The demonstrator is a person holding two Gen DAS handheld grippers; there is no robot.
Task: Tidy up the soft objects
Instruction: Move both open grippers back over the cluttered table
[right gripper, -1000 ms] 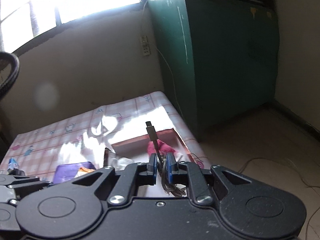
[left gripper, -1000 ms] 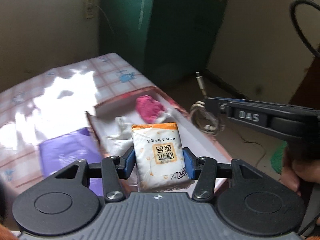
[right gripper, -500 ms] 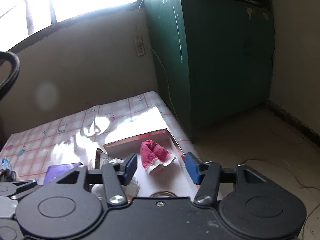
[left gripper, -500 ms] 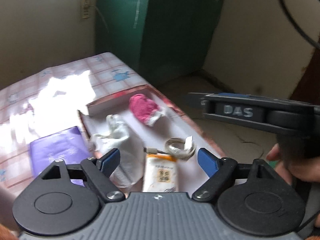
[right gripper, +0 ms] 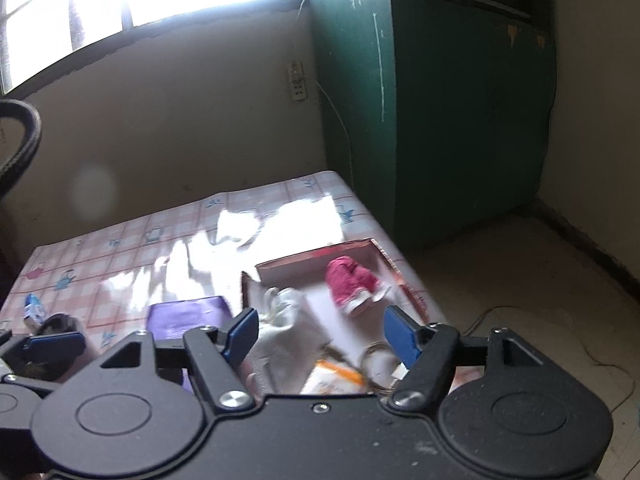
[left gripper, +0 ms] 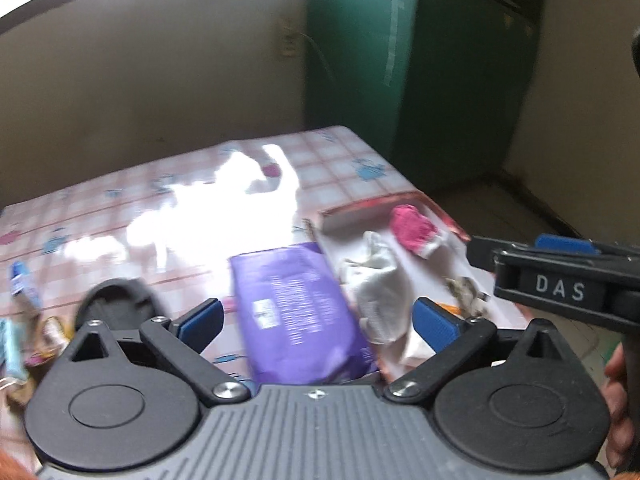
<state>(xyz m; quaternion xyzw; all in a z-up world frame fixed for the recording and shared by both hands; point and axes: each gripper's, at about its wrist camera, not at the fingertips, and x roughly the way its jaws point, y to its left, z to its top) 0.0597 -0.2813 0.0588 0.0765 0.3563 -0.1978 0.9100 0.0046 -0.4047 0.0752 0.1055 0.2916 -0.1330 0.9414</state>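
Both grippers hang above a table (right gripper: 120,248) covered in a pink checked cloth, their blue-padded jaws opening and nothing gripped in either. The left gripper (left gripper: 316,320) stands spread wide, with a purple pack (left gripper: 296,304) lying on the cloth below the gap between its fingers, untouched by the pads. The right gripper (right gripper: 320,332) is parted almost as far, and its fingers frame the near end of a shallow box (right gripper: 316,260) that sits along the table's right edge. Inside the box, a pink cloth (right gripper: 352,280) lies toward the far end, a white cloth (right gripper: 284,308) against the left wall, and an orange-and-white tissue pack (right gripper: 332,376) beside a coiled cable (right gripper: 376,360) at the near end. The purple pack lies just outside the box's left wall. Small blurred items, among them a blue one (left gripper: 20,280), lie scattered near the table's left edge. A green cabinet (right gripper: 440,120) stands beyond the far right corner.
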